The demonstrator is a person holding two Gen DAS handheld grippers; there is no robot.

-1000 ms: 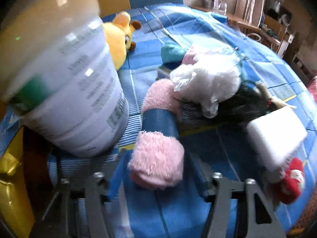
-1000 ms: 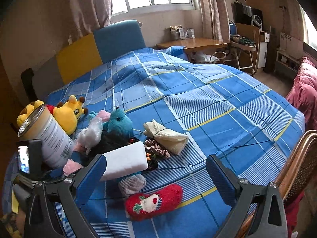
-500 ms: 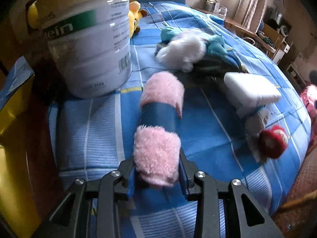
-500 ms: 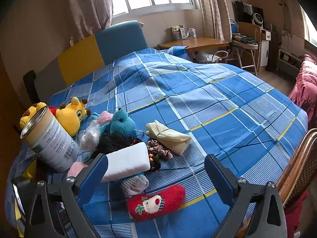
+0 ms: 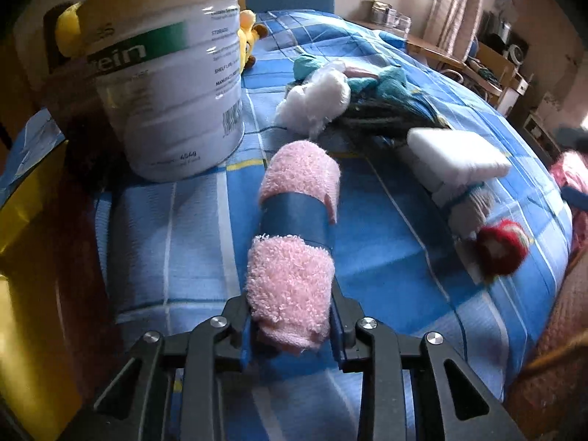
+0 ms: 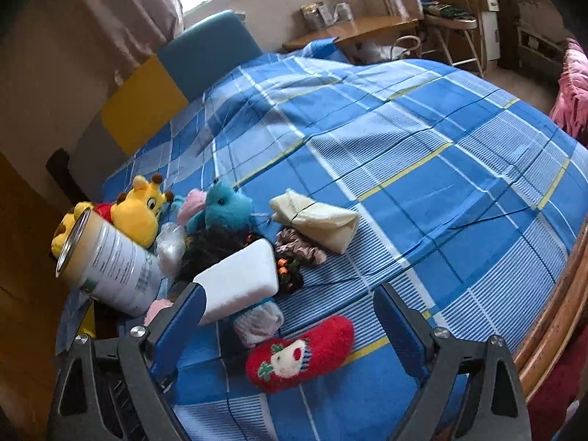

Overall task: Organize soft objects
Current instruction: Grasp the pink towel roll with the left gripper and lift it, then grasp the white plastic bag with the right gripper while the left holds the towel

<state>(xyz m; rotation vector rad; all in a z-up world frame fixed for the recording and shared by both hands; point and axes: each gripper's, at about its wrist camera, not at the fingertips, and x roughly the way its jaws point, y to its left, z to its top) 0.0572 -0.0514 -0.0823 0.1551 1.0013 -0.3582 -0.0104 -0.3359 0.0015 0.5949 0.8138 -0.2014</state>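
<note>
left tongs: narrow, jaws just closing in, pads pressed on the near end of the pink towel roll
pink towel roll: fluffy, blue band round its middle, lies on the blue checked bedspread just right of the tin; far end points toward the pile
tin: big white can, green stripe, upright on the bedspread edge, near the roll but not touching it
right tongs: wide, jaws just easing in a little, nothing gripped; red sock below them
red sock: festive pattern, flat on the bedspread, well right of the tin
white foam block: between the tin and the red sock, atop the pile
grey sock: just under the block
yellow plush: behind the tin
teal plush: right of the yellow plush
cream pouch: right of the teal plush
</note>
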